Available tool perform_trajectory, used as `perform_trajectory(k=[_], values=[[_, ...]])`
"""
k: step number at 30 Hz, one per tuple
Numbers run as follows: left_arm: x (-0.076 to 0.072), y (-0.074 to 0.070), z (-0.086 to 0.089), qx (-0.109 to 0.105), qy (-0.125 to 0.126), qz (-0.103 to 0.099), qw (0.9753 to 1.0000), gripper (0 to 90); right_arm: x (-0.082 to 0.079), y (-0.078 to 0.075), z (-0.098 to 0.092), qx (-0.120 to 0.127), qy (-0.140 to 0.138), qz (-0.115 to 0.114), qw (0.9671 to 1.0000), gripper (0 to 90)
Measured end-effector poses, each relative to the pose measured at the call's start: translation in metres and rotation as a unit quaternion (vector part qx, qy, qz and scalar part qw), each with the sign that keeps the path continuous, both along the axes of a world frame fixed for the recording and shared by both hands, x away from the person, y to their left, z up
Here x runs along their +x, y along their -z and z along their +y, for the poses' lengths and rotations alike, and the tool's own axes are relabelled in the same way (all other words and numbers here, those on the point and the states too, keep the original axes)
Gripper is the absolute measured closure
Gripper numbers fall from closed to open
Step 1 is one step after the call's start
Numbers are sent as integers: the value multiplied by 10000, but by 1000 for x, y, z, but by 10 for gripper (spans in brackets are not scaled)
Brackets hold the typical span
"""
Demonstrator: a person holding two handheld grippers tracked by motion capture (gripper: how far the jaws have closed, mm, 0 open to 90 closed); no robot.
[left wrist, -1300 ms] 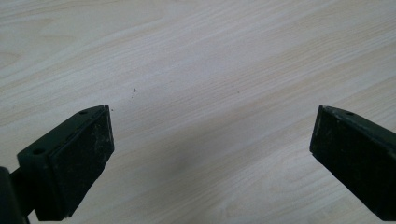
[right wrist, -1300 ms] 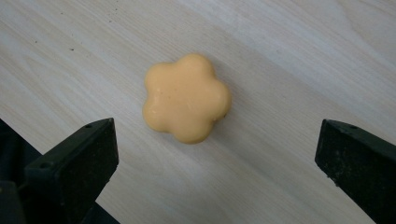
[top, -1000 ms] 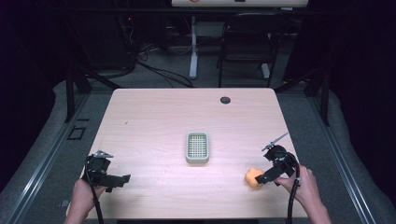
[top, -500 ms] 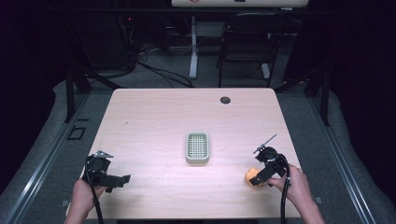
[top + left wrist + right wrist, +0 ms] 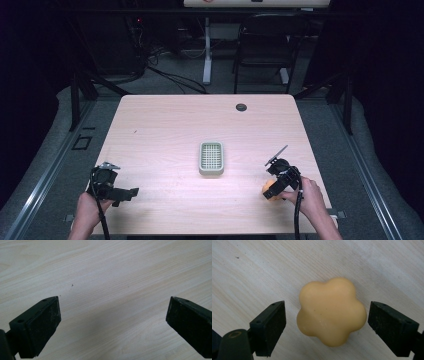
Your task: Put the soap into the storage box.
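The right gripper sits over the near right part of the tabletop, held by a hand that comes in from the bottom edge. Its jaws stand wide apart, one on each side of a yellow flower-shaped soap that lies flat on the wood. In the right gripper view there is a clear gap between the soap and each jaw, so neither jaw touches it. In the high view the soap shows as a small orange-yellow lump partly covered by the gripper, close to the near right edge of the tabletop.

The left gripper rests at the near left corner in the other hand, well apart from the soap. Its jaws are also spread wide, with only bare wood between them in the left gripper view.

A pale green soap dish with a slotted grid inside stands near the middle of the tabletop, between the two grippers and a little farther back. A small dark round cap lies near the far edge
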State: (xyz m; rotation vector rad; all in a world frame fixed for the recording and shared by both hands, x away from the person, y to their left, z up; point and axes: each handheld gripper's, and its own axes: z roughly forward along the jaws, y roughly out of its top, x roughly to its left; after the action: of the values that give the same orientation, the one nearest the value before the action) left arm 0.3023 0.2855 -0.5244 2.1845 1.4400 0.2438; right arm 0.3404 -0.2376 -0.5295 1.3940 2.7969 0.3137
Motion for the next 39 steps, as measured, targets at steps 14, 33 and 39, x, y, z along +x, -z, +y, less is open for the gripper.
perform_trajectory(k=[14, 33, 39], values=[[-1, 0, -1, -23, -24, -35, 10000, 0, 1, 5, 2, -289, 119, 75, 9995, 247], [-2, -1, -1, 25, -30, -53, 10000, 0, 0, 9, 0, -200, 262, 85, 9994, 261], [-2, -2, 0, 17, -43, -75, 10000, 0, -2, 7, 0, -93, 391, -46, 9992, 264]])
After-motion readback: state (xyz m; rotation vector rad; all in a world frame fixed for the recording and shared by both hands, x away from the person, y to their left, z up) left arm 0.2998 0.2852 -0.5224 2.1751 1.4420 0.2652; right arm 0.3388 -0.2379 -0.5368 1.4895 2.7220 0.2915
